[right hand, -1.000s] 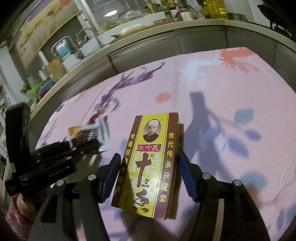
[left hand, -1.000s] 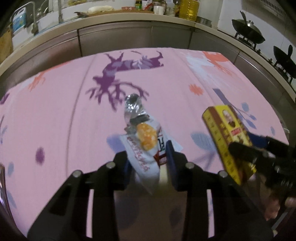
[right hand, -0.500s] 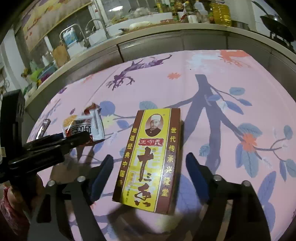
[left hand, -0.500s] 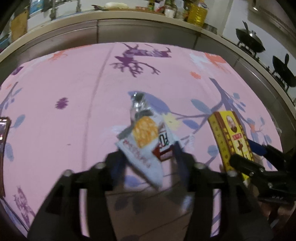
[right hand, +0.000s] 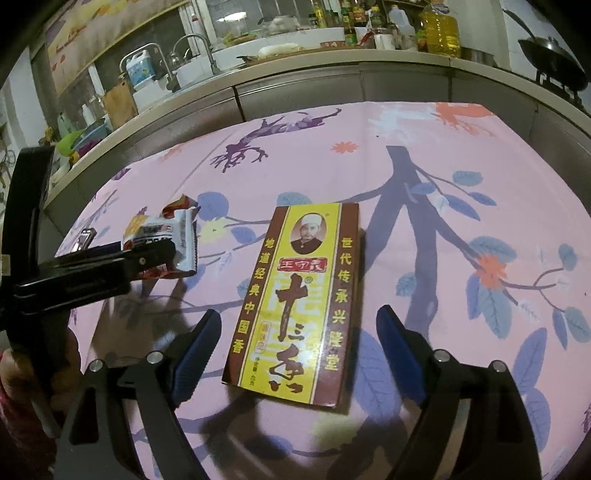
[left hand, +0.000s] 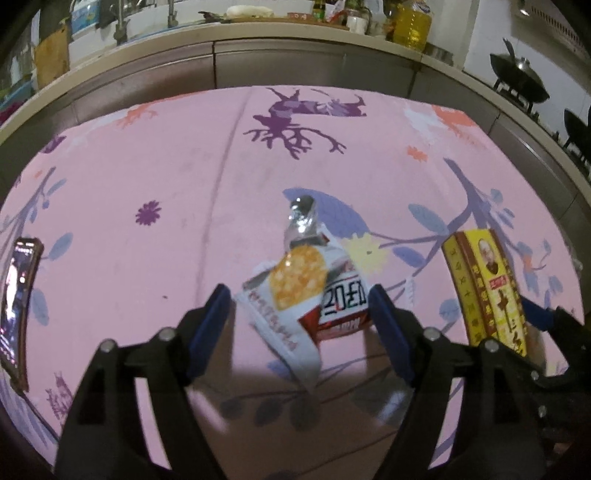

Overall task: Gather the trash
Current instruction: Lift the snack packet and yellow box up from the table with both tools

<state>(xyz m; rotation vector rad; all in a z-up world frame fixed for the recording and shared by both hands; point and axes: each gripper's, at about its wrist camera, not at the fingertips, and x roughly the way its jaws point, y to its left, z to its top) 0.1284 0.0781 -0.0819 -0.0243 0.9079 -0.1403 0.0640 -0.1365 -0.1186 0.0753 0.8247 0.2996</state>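
Left wrist view: the left gripper (left hand: 299,306) has black angular arms with blue pads, and its jaws are opening, the pads clear of the snack wrapper (left hand: 303,295) that lies between them. The wrapper is a crinkled, glossy white packet with a printed round orange cracker, a red band at its base and a twisted silver foil end pointing away. It rests on the tablecloth (left hand: 147,166), a smooth pink cloth printed with purple branches, blue leaves and small orange flowers. To the right stands the yellow box (left hand: 487,288), flat and rectangular, cardboard with maroon borders, its near end between the right gripper's blue-tipped fingers (left hand: 535,317). A phone (left hand: 16,299) with a lit screen lies at the cloth's left edge. Behind runs a curved grey counter (left hand: 295,62), with a bottle of yellow oil (left hand: 412,24) and dark woks (left hand: 517,77) on a stove

Right wrist view: the right gripper (right hand: 299,328) is opening too, blue pads spread on either side of the yellow box (right hand: 299,299) and not touching it. The box lies flat on the cloth, glossy, with a portrait oval and large dark characters. Left of it the left gripper (right hand: 110,262) reaches in over the wrapper (right hand: 162,240). A sink tap (right hand: 195,48) and bottles line the counter behind
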